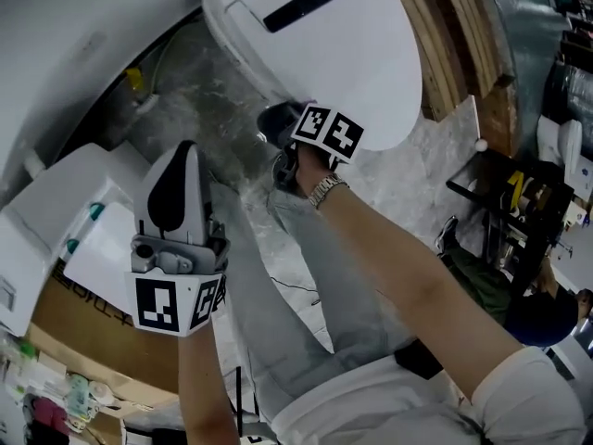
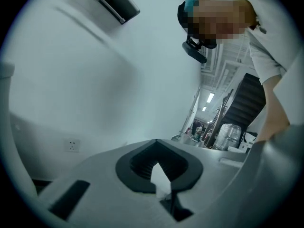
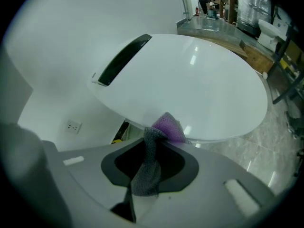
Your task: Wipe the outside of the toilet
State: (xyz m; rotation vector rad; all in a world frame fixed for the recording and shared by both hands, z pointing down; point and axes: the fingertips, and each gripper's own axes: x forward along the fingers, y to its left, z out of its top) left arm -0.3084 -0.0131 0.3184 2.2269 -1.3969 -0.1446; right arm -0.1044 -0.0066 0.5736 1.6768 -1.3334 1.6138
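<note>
The white toilet (image 1: 352, 44) has its lid down, with a black strip near the back; it also fills the right gripper view (image 3: 190, 84). My right gripper (image 1: 283, 128) is pressed to the toilet's side just under the lid's rim and is shut on a grey and purple cloth (image 3: 167, 127), whose purple end touches the porcelain. The right gripper's jaws (image 3: 159, 134) pinch the cloth while its grey tail hangs back between them. My left gripper (image 1: 185, 156) is held off to the left, away from the toilet. It (image 2: 156, 148) points at a bare white wall, shut with nothing in it.
White boxes (image 1: 65, 211) and brown cardboard (image 1: 83, 332) lie under the left gripper. A black rack (image 1: 519, 211) and wooden boards (image 1: 463, 35) stand at the right. A wall socket (image 3: 72, 126) sits behind the toilet. My grey-trousered leg (image 1: 306, 276) stands on the marble floor.
</note>
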